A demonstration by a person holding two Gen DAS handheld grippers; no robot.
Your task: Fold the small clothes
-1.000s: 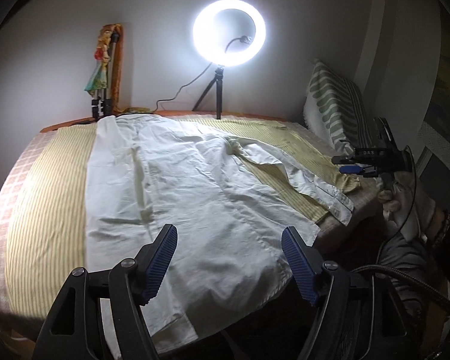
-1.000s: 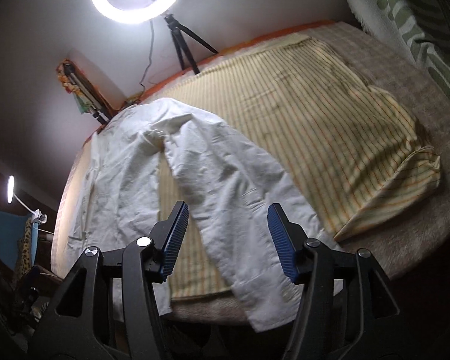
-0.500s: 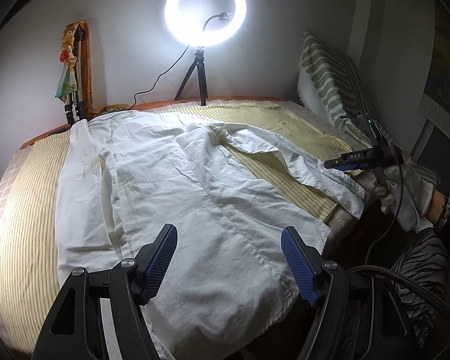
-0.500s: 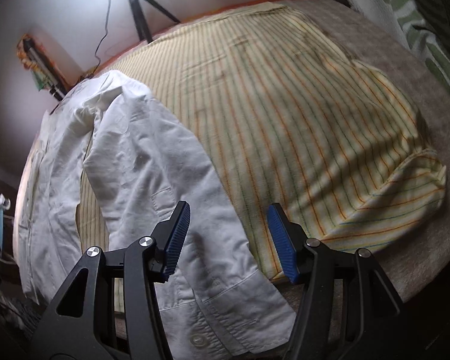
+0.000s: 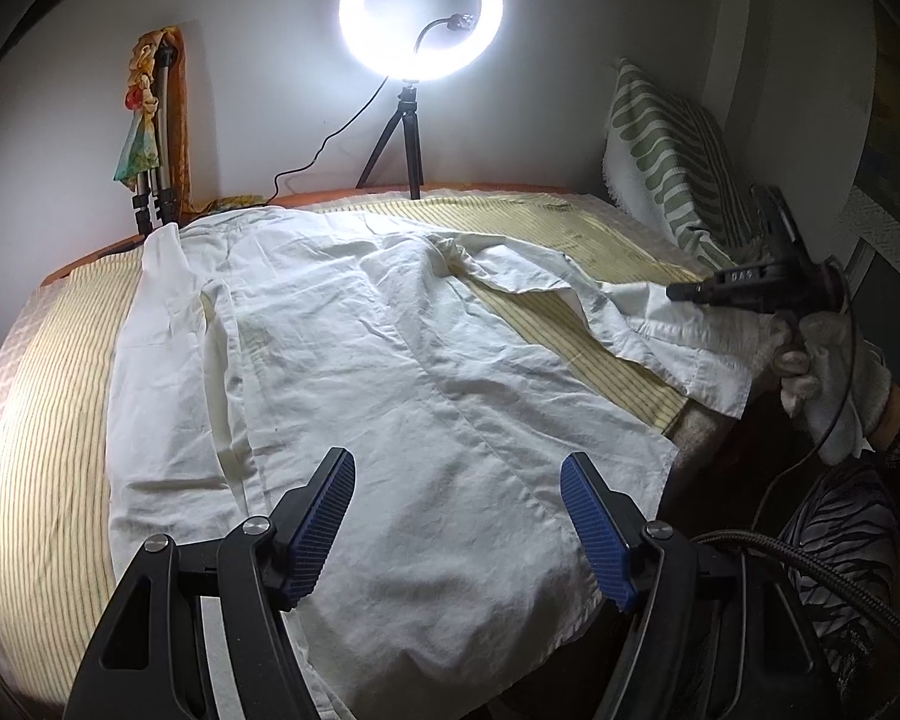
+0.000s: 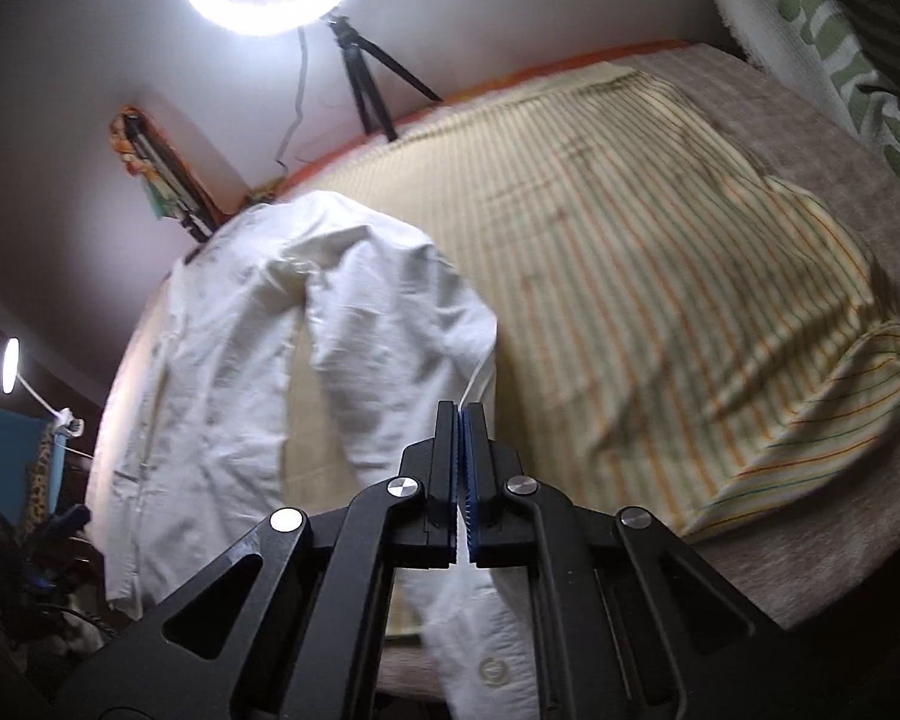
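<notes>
Sleeve (image 6: pixel 390 330) edge sits pinched in my right gripper (image 6: pixel 463 420), jaws clenched on it, its length running ahead-left toward the white shirt (image 5: pixel 390 396) body on the bed (image 6: pixel 660 276). My left gripper (image 5: pixel 457 516) hangs released above the hem.
</notes>
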